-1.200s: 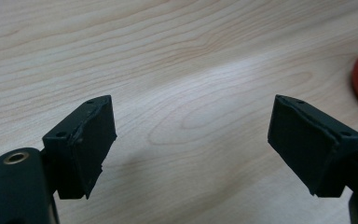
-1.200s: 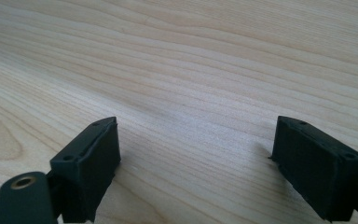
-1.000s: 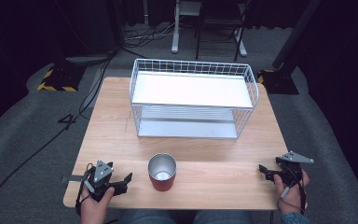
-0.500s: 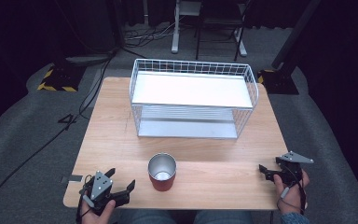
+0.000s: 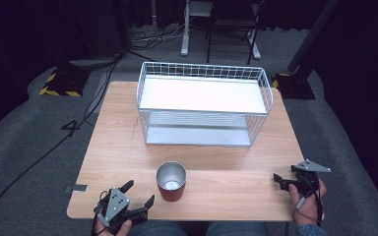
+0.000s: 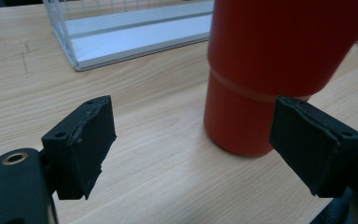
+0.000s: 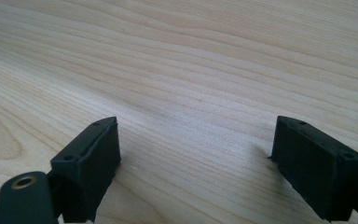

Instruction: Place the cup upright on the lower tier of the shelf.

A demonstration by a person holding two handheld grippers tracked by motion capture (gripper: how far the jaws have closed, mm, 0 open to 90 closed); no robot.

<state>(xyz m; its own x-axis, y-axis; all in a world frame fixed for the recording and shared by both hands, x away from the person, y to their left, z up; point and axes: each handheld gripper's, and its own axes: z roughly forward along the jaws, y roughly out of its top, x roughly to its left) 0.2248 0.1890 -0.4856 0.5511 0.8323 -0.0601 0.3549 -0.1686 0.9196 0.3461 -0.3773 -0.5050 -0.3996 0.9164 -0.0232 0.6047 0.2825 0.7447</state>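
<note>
A red cup (image 5: 171, 183) with a shiny metal inside stands upright near the table's front edge. In the left gripper view the cup (image 6: 270, 70) rises just beyond the right jaw. My left gripper (image 5: 139, 193) is at the front left corner, open, jaws wide apart and pointing toward the cup, which stands just outside them. In its own view the left gripper (image 6: 191, 149) holds nothing. My right gripper (image 5: 278, 181) rests at the front right, open over bare wood. Nothing lies between the jaws of the right gripper (image 7: 196, 163).
A white wire rack (image 5: 204, 69) with two shelves stands on the far half of the wooden table (image 5: 118, 147); its lower corner (image 6: 74, 51) lies ahead of the left gripper. Cables and stand legs lie on the grey floor beyond.
The left gripper has drawn back toward the table's near edge, and its jaws have spread wider. The cup and the right gripper have stayed put.
</note>
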